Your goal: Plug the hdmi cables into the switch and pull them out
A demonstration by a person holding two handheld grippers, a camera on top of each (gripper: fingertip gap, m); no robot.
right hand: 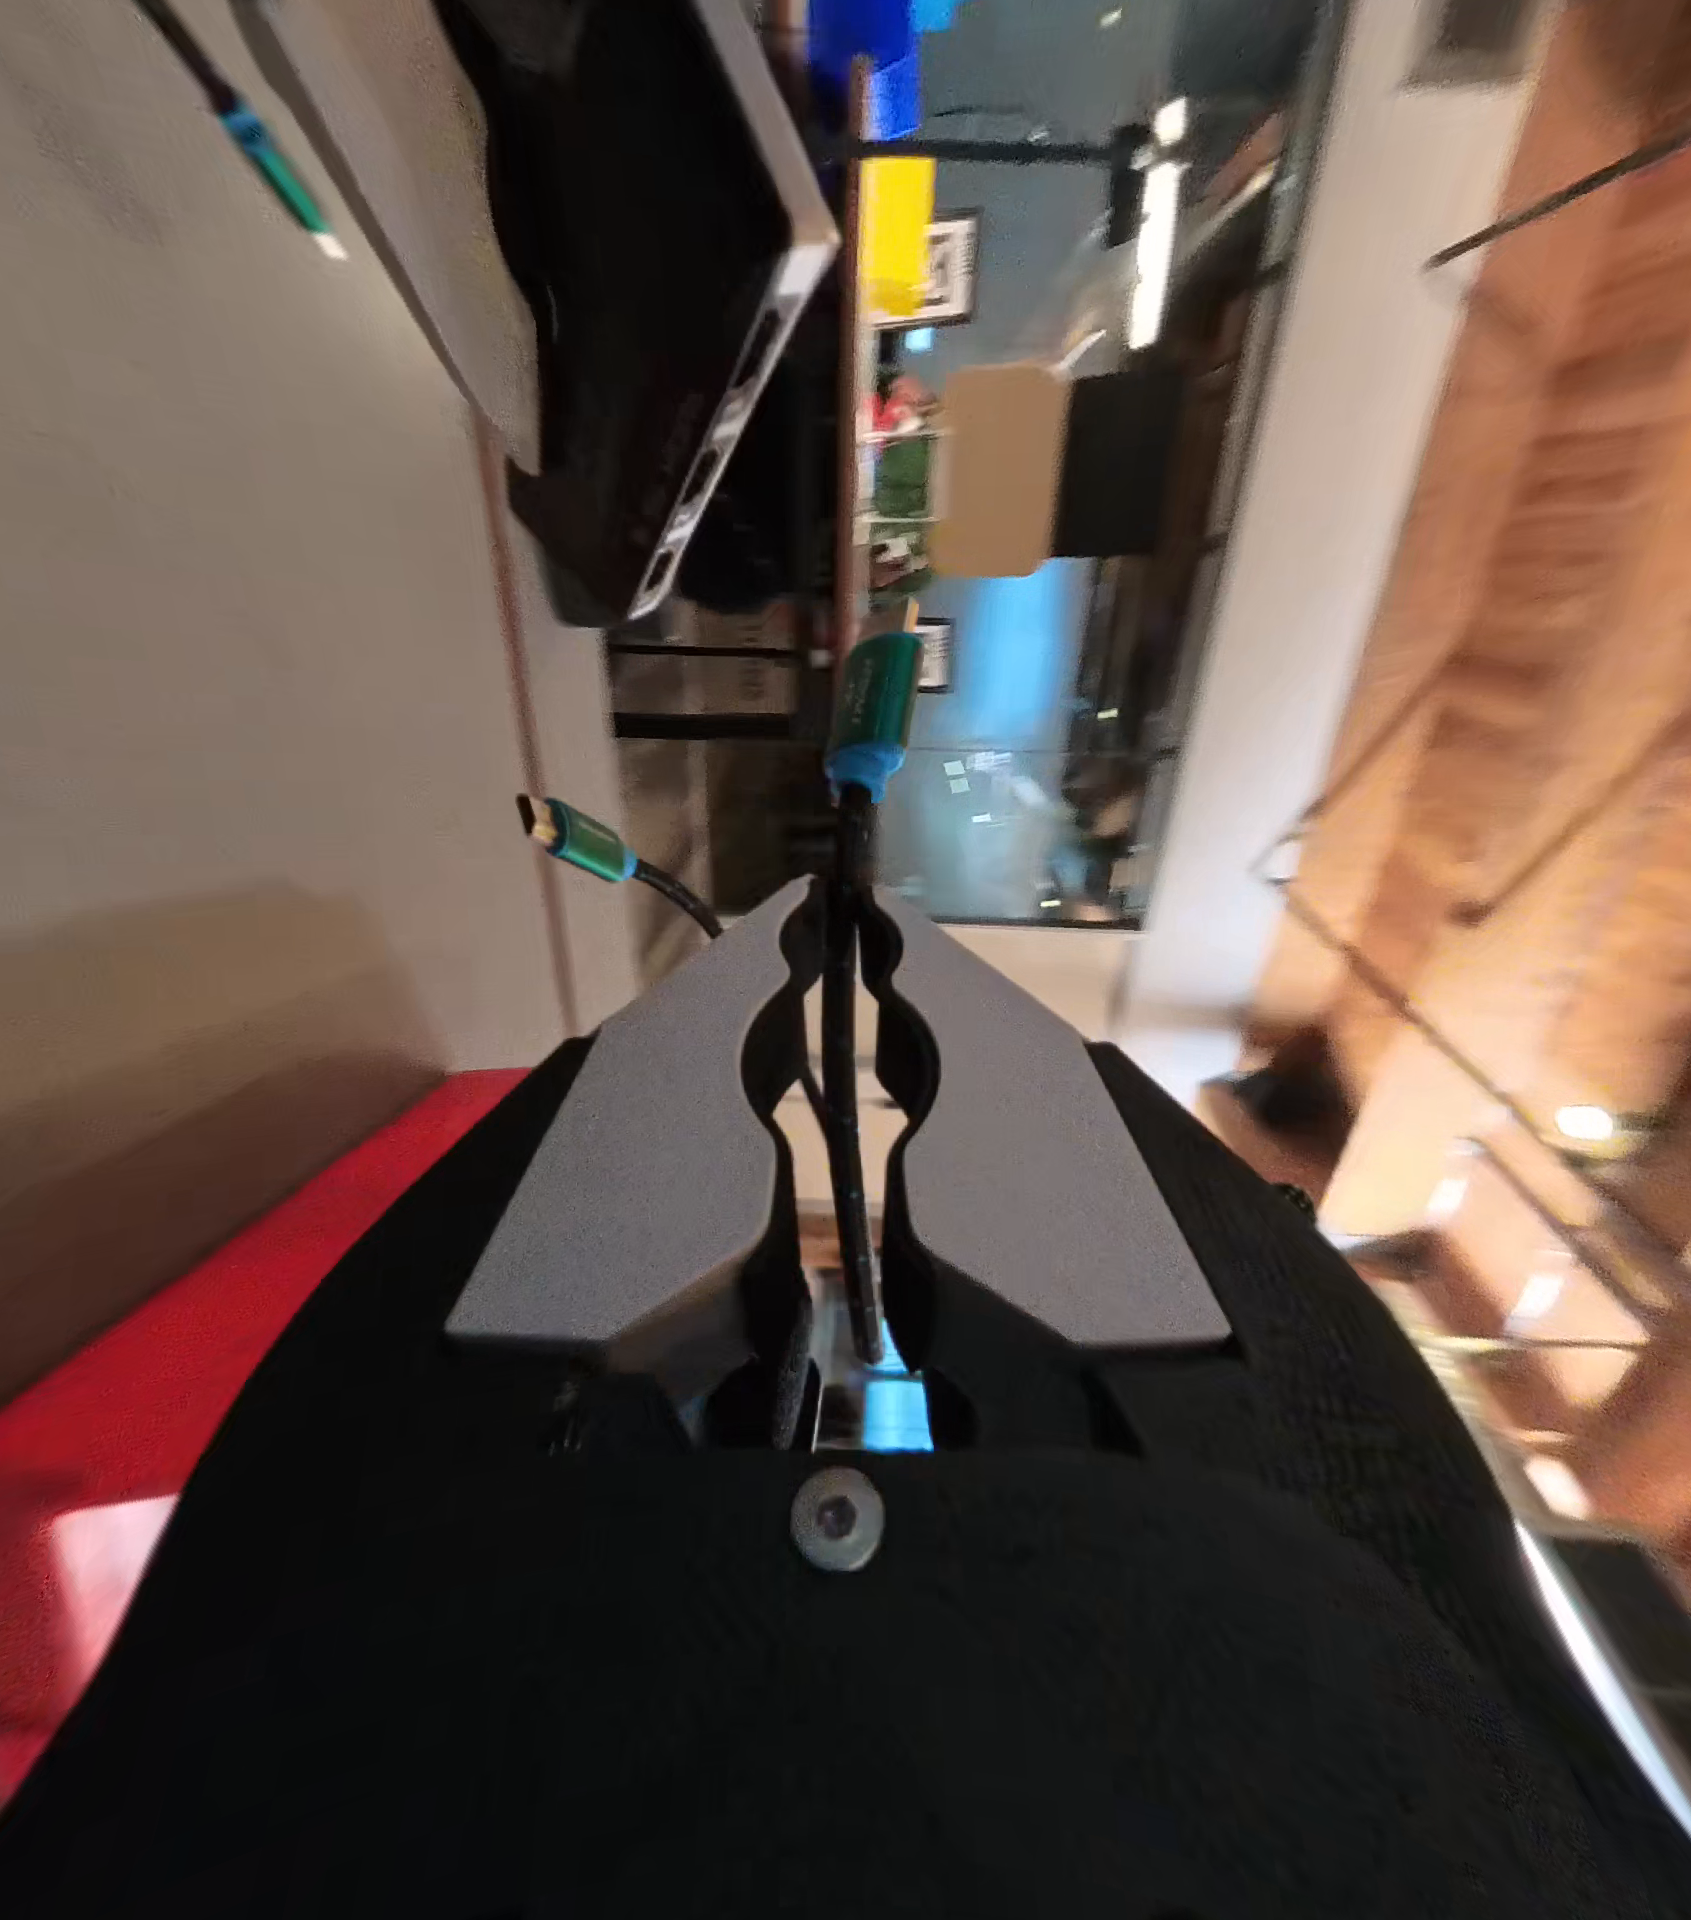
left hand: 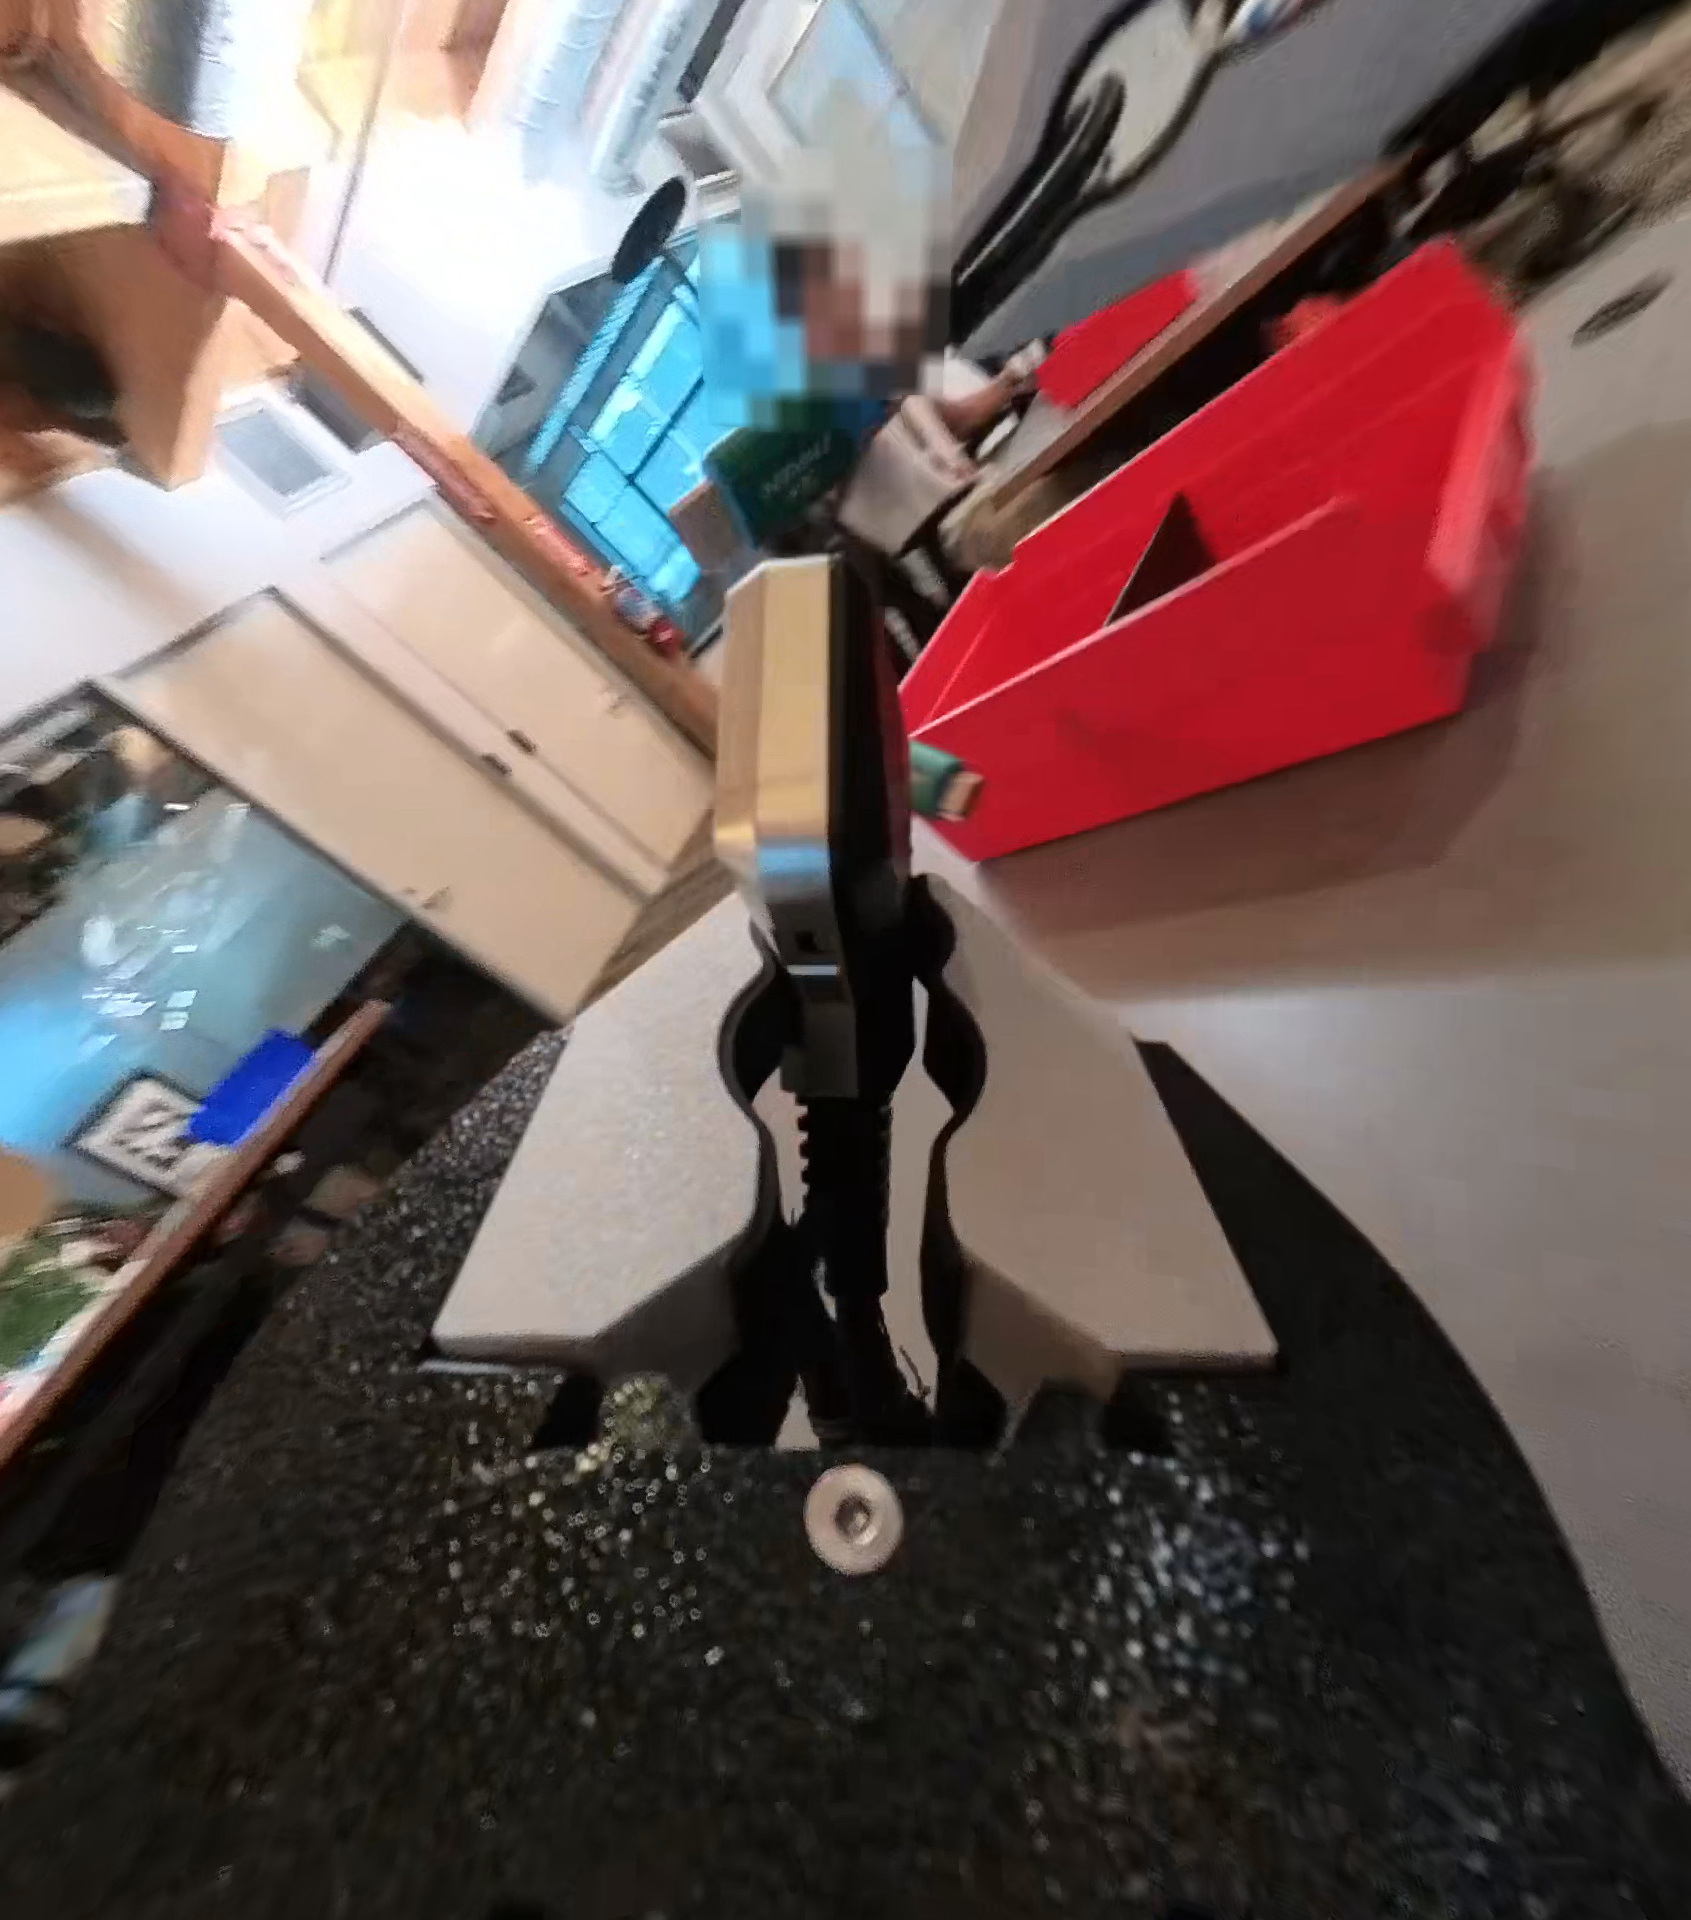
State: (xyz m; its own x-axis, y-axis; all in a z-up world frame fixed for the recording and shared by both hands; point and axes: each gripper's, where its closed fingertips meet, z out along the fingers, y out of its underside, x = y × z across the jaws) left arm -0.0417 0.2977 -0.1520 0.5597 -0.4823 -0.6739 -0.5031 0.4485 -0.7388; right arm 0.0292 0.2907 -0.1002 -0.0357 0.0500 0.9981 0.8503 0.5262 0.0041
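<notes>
Left wrist view: the left gripper (left hand: 846,997) is clamped on the switch (left hand: 799,748), a slim silver-and-black box held edge-on and lifted clear of the bench (left hand: 1443,987). A red bin (left hand: 1236,665) stands on the bench beyond it, with a green plug (left hand: 945,795) just beside the bin's near wall.

In the right wrist view the right gripper (right hand: 846,997) pinches a braided black cable (right hand: 846,1091) a little behind its green plug (right hand: 872,696), which points forward in the air. A second plug (right hand: 576,831) hangs loose to the left, and a third (right hand: 285,182) lies near the far edge of the bench.

Handling, as a judgement: the switch is rigid and light, and its smooth metal shell may slip — grip it across the flat faces. The cable is flexible, so a hold on the braid lets the plug droop or twist; taking the rigid plug body would give better alignment. The plug's thin metal tip is likely to bend if forced in at an angle.

Limits of view: the switch ports face away from the left camera; the dark slotted unit (right hand: 706,436) farther off in the right view is blurred. Motion blur obscures the background, and the cable runs are cut off behind the gripper bodies.
</notes>
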